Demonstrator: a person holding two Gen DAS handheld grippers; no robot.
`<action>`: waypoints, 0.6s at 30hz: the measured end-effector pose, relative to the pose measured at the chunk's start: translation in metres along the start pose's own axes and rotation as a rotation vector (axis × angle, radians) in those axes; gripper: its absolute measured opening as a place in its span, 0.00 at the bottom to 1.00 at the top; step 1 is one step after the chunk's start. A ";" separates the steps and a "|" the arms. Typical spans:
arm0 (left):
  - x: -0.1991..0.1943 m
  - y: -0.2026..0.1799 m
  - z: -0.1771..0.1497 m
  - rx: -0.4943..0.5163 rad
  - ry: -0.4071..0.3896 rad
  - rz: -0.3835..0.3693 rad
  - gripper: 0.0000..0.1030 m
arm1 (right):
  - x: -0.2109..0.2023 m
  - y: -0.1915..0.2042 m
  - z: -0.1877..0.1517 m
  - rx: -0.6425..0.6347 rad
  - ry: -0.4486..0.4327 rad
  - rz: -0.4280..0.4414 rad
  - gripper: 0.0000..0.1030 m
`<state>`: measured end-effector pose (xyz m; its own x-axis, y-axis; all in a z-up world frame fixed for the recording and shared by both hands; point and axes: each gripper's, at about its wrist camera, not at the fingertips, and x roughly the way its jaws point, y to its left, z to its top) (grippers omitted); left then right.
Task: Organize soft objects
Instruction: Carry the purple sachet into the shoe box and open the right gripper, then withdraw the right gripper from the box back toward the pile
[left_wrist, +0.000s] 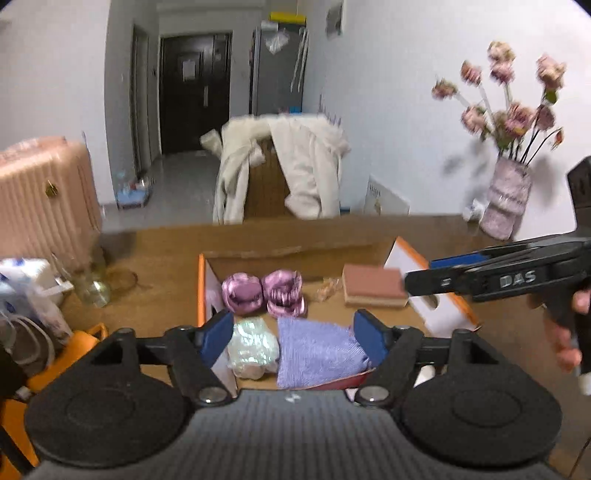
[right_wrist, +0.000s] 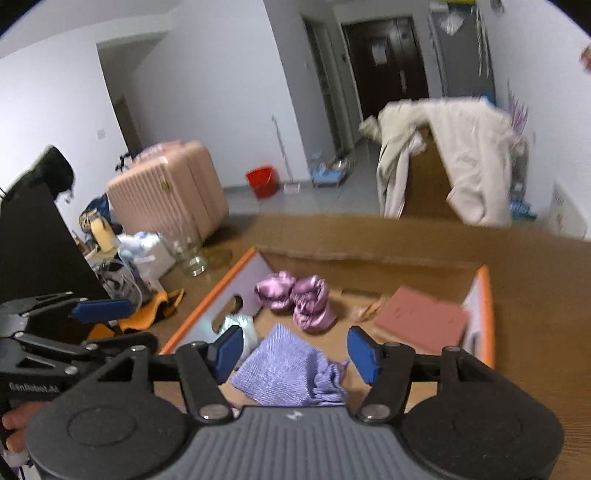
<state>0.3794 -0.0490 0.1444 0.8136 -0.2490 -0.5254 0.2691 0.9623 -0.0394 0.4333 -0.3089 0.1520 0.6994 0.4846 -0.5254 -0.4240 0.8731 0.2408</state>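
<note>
Hovering over the cardboard box, both claws wide open and gripping nothing, left gripper, right gripper, lavender cloth lying loose just below the pads, orange box rims either side, open floor ahead.

"DAS" on the right gripper, "GenRobot.AI" on the left gripper

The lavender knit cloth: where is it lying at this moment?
The lavender knit cloth lies inside the cardboard box at its near edge, in both wrist views, just right of a pale crinkly bundle and in front of the two pink satin rolls.
</note>
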 end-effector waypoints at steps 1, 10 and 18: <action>-0.014 -0.003 0.001 0.004 -0.022 0.006 0.73 | -0.016 0.001 0.001 -0.004 -0.021 -0.009 0.62; -0.129 -0.047 -0.056 0.005 -0.269 0.179 0.94 | -0.141 0.028 -0.054 -0.067 -0.250 -0.071 0.79; -0.200 -0.084 -0.163 -0.088 -0.389 0.216 1.00 | -0.187 0.067 -0.181 -0.142 -0.417 -0.075 0.86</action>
<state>0.1102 -0.0621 0.1138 0.9840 -0.0477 -0.1714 0.0406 0.9982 -0.0446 0.1700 -0.3506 0.1192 0.8913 0.4257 -0.1558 -0.4173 0.9048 0.0848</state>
